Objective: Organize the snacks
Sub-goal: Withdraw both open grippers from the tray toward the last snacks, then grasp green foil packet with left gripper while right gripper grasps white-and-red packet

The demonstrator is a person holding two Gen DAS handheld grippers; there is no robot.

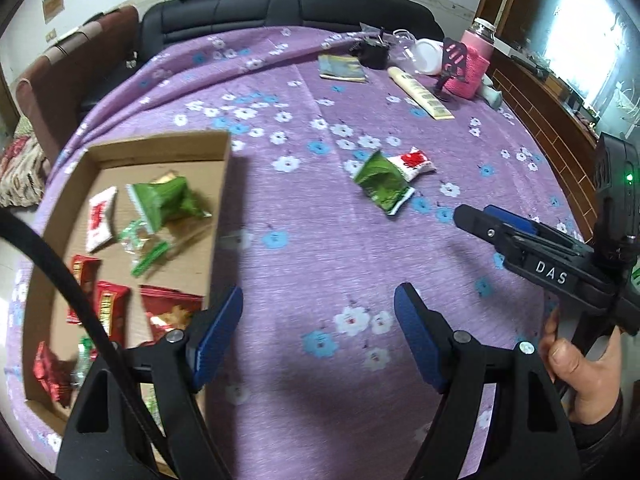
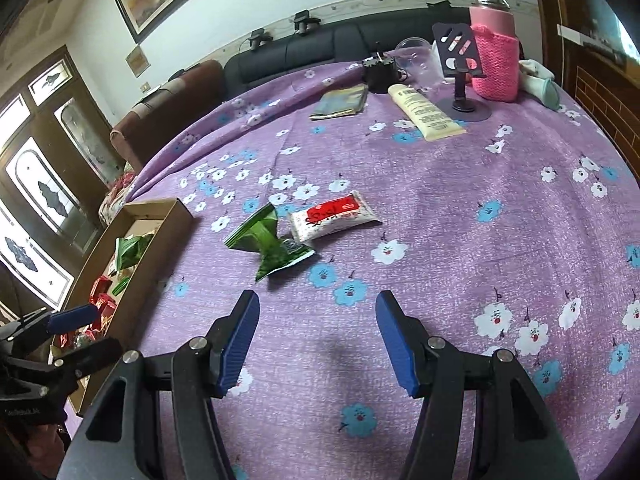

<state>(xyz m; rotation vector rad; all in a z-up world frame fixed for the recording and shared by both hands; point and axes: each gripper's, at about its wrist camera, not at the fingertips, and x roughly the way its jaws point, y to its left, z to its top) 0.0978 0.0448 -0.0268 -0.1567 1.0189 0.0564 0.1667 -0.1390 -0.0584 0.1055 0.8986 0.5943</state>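
A crumpled green snack packet [image 1: 382,182] [image 2: 272,240] lies on the purple flowered tablecloth, touching a white packet with a red label [image 1: 414,162] [image 2: 334,218]. At the left stands a shallow cardboard box [image 1: 160,144] [image 2: 168,210] that holds several green, red and white snack packets. My left gripper [image 1: 318,320] [image 2: 86,334] hovers open beside the box's right wall with nothing between its fingers. My right gripper [image 2: 316,332] [image 1: 476,216] is open and empty too, a short way in front of the two loose packets.
At the far right of the table stand a pink knit-covered bottle [image 2: 496,52], a phone stand [image 2: 460,76], a cream tube [image 2: 424,110], a booklet [image 2: 340,102], a black cup [image 2: 378,72] and a clear container [image 2: 416,60]. A black sofa [image 1: 280,8] is behind the table.
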